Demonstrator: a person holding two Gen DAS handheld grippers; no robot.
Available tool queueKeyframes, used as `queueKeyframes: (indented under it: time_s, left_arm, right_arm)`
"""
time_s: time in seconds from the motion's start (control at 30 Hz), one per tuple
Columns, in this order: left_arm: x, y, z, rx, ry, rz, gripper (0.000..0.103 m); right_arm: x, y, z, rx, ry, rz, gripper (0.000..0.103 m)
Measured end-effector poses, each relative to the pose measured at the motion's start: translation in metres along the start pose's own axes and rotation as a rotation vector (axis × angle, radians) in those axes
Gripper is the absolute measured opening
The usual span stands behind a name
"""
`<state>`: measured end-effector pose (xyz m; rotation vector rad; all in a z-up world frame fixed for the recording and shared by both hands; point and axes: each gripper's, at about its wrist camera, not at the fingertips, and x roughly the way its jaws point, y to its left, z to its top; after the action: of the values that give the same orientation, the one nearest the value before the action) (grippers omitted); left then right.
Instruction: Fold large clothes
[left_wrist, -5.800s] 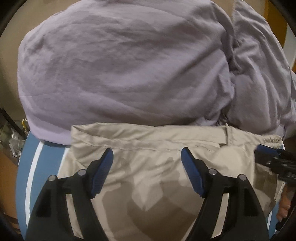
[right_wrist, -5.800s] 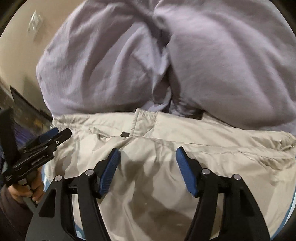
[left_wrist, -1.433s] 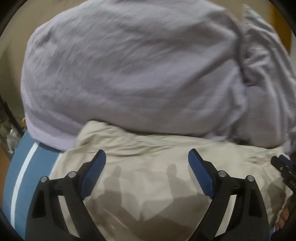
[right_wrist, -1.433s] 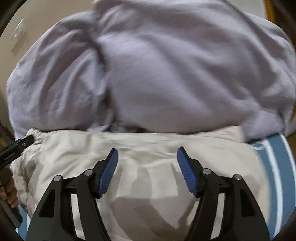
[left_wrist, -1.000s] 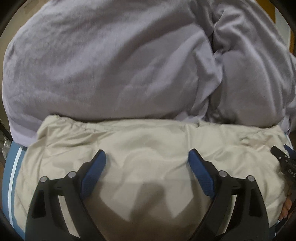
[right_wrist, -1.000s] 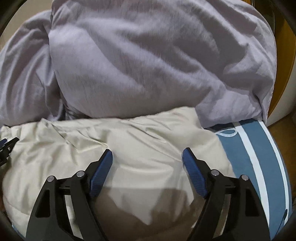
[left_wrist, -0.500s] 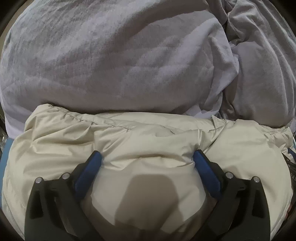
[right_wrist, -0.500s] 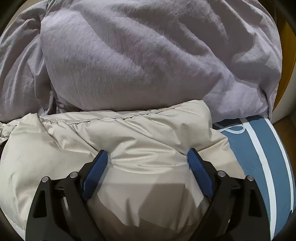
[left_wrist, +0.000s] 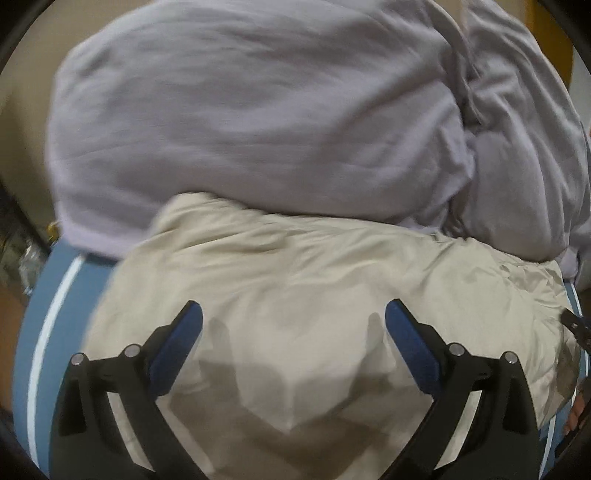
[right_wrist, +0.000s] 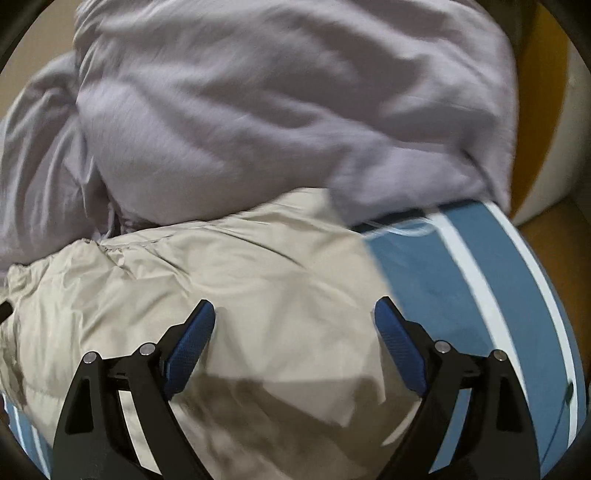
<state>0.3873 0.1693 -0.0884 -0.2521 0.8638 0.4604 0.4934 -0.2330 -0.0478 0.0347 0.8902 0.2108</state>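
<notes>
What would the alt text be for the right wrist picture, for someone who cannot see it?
An open claw with blue pads hovers over a folded beige garment on a blue, white-striped cover. Behind it lies a rumpled lilac heap of cloth.

A big heap of lilac bedding (left_wrist: 258, 122) (right_wrist: 280, 110) blocks the whole far side of the bed, lying over the far edge of the beige garment (left_wrist: 314, 280) (right_wrist: 229, 280), so nothing passes beyond there without pushing into it. The striped blue sheet (right_wrist: 461, 280) (left_wrist: 51, 325) lies bare along the bed's right and left edges, giving open room beside the garment. At the garment's right end, the left wrist view shows the other gripper (left_wrist: 576, 328) close by.
</notes>
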Motion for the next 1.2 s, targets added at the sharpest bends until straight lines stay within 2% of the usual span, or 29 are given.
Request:
queueKeyframes:
  time_s: [0.1,0.23,0.3,0.4,0.5,0.67,0.83,0.9,0.93,0.97,1.0,1.07,1.2]
  left_arm:
    - [-0.016,0.036,-0.012,-0.071,0.012,0.027,0.099]
    - [-0.03,0.086,-0.027,-0.177,0.039,0.064,0.099]
    - [-0.032,0.107,-0.037,-0.24,0.068,0.07,0.099]
    - [-0.055,0.126,-0.056,-0.292,0.098,0.081,0.099]
    - [-0.052,0.14,-0.07,-0.354,0.145,0.065,0.099]
    - [-0.032,0.145,-0.084,-0.442,0.212,0.019,0.097]
    - [-0.016,0.146,-0.085,-0.538,0.226,-0.043,0.091]
    - [-0.012,0.146,-0.084,-0.585,0.22,-0.078,0.081]
    - [-0.011,0.147,-0.084,-0.601,0.217,-0.089,0.078]
    - [-0.01,0.147,-0.083,-0.622,0.211,-0.098,0.073]
    - [-0.01,0.148,-0.083,-0.636,0.206,-0.101,0.068]
    - [-0.013,0.148,-0.083,-0.65,0.193,-0.114,0.057]
    - [-0.022,0.151,-0.082,-0.654,0.17,-0.15,0.036]
  right_arm:
    - [-0.013,-0.03,-0.014,0.077,0.018,-0.014,0.09]
    - [-0.01,-0.061,-0.034,0.185,0.095,0.0,0.09]
    - [-0.008,-0.075,-0.044,0.25,0.131,0.033,0.09]
    - [-0.002,-0.085,-0.055,0.333,0.178,0.096,0.09]
    - [0.006,-0.088,-0.062,0.387,0.216,0.157,0.09]
    - [0.013,-0.091,-0.068,0.441,0.248,0.21,0.088]
    - [0.021,-0.097,-0.07,0.504,0.271,0.257,0.087]
    - [0.022,-0.097,-0.071,0.506,0.274,0.264,0.082]
    - [0.022,-0.097,-0.071,0.523,0.279,0.284,0.074]
    - [0.022,-0.096,-0.072,0.545,0.281,0.316,0.061]
    - [0.019,-0.095,-0.072,0.555,0.278,0.347,0.052]
    - [0.016,-0.091,-0.069,0.538,0.265,0.344,0.038]
    - [0.003,-0.08,-0.065,0.48,0.218,0.327,0.025]
